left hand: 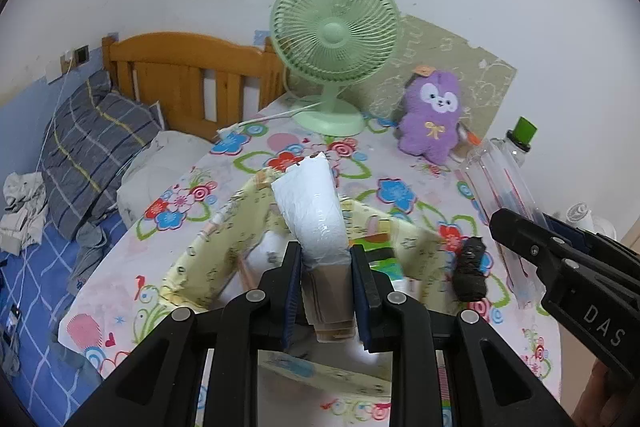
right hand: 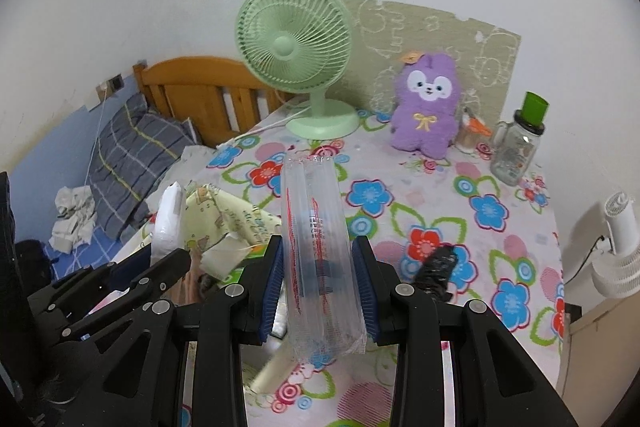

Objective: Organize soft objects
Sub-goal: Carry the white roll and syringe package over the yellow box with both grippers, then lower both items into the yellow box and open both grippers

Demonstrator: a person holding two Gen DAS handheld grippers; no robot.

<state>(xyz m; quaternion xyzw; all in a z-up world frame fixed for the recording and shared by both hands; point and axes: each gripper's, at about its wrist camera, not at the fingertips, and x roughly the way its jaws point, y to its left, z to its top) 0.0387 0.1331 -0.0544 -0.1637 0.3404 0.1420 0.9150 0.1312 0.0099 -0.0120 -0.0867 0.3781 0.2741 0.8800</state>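
My left gripper (left hand: 325, 259) is shut on a white plastic-wrapped pack (left hand: 310, 205) with a brown end, held above a pale yellow fabric storage box (left hand: 224, 247). The pack also shows in the right wrist view (right hand: 170, 223). My right gripper (right hand: 317, 267) is shut on a clear inflated air-cushion bag with red print (right hand: 316, 239), held upright over the table; it also shows in the left wrist view (left hand: 500, 187). A dark rolled sock (left hand: 471, 269) lies on the flowered tablecloth (left hand: 400, 195), to the right of the box. A purple plush toy (right hand: 426, 103) sits at the back.
A green desk fan (left hand: 334, 39) stands at the back of the table. A clear bottle with green cap (right hand: 518, 147) stands at the back right. A bed with wooden headboard (left hand: 188, 75) and pillow lies left. A white fan (right hand: 616, 243) is at the right.
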